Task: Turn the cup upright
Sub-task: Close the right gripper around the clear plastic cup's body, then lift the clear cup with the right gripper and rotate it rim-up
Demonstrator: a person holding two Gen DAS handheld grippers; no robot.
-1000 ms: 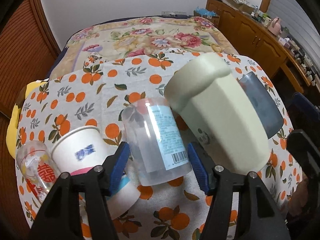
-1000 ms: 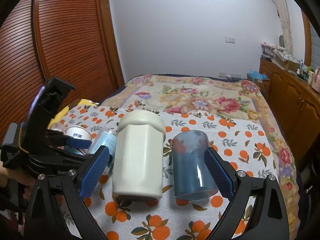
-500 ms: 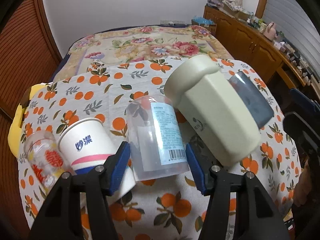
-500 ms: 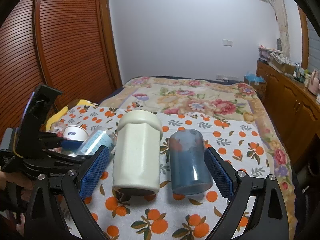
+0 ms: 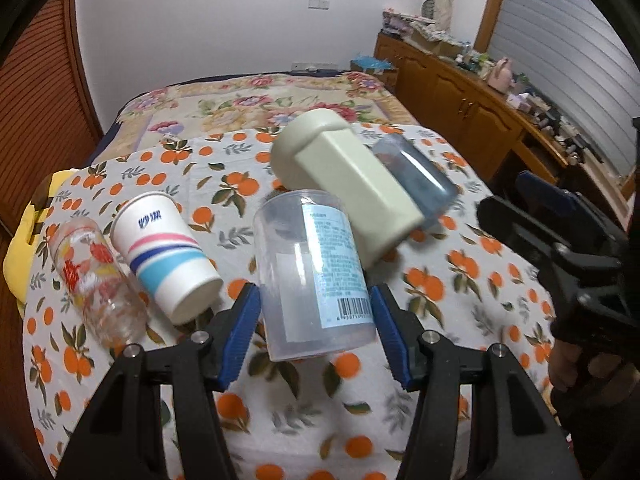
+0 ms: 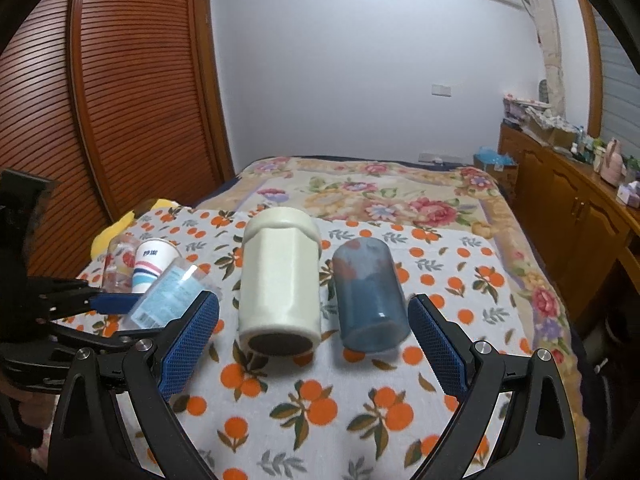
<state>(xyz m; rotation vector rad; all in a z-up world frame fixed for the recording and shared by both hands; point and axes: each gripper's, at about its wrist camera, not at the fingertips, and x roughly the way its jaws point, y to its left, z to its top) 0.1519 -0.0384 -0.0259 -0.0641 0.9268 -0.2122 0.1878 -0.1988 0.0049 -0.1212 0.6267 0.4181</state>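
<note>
Left hand-held gripper [image 5: 316,332], spread, straddles your clear plastic labelled cup [image 5: 314,272].
Cup lies lengthwise between the blue pads, nearer than your right hand-held gripper [image 6: 314,338], also spread.

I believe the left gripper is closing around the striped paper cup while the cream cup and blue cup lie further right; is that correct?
Not quite: in the left wrist view the left gripper brackets the clear labelled cup, not the striped paper cup beside it. The cream cup and blue cup do lie further right.

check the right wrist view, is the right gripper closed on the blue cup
No, the right gripper is wide open, its pads flanking both the cream cup and the blue cup without touching either.
</note>
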